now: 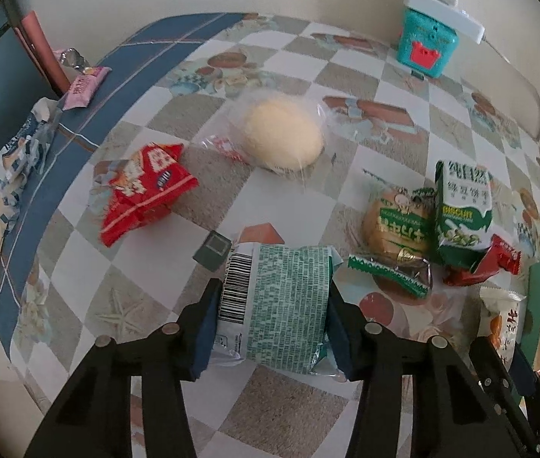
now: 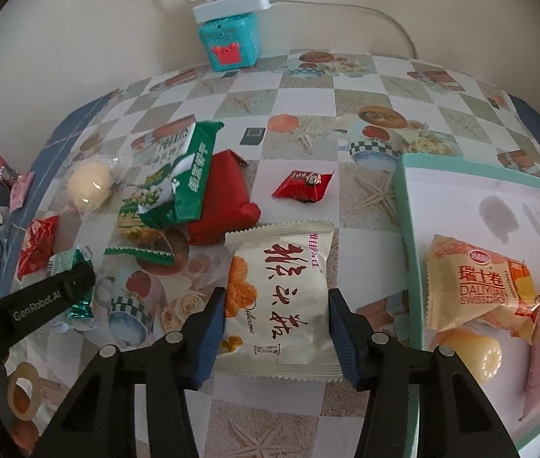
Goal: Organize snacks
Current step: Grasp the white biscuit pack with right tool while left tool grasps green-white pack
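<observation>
Checkered cloth covers the worktop [image 2: 308, 76], snacks strewn across it and a teal-rimmed tray [image 2: 407, 206] at the right already holding a few. Left gripper [image 1: 272, 316] pinches a green-printed packet [image 1: 281, 305], and the right gripper [image 2: 275, 324] has its fingers against both sides of a white packet [image 2: 279, 301] lying just beside the tray. Slick wrappers could slip, or the white packet could catch the tray's raised rim; open cloth lies behind.

Left gripper [image 1: 272, 307] low over table, blue pads clamped on both sides of green-white snack packet [image 1: 283, 305]. Right gripper [image 2: 277, 315] beside it, pads pressed against edges of cream pastry packet [image 2: 279, 297], fingers pointing forward.
</observation>
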Motion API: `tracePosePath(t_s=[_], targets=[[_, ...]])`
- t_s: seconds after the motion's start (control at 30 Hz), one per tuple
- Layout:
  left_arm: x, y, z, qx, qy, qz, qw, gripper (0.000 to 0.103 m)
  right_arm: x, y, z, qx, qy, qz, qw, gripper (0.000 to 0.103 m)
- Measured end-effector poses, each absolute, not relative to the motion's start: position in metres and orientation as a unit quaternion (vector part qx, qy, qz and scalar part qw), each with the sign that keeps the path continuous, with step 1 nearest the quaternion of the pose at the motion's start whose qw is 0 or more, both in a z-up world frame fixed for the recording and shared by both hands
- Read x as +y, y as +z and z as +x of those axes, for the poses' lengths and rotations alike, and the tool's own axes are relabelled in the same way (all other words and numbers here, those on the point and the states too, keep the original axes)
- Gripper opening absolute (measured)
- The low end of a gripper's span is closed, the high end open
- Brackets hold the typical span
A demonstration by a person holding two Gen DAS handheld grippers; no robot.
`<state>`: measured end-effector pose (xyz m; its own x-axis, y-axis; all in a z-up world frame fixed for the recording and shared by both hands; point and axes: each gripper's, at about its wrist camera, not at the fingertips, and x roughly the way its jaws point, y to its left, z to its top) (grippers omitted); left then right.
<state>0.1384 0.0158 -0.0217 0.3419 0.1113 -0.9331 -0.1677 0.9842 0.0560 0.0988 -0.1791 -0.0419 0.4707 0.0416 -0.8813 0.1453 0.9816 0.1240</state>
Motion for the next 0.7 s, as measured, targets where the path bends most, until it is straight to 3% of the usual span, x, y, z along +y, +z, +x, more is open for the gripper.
tracePosePath(t_s=[0.7], targets=[[-0.002, 0.045, 0.124, 0.496, 0.071, -0.028, 0.865, 0.053, -0.228, 0.025, 0.072, 0.452, -0.07, 0.137, 0.879, 0.054]])
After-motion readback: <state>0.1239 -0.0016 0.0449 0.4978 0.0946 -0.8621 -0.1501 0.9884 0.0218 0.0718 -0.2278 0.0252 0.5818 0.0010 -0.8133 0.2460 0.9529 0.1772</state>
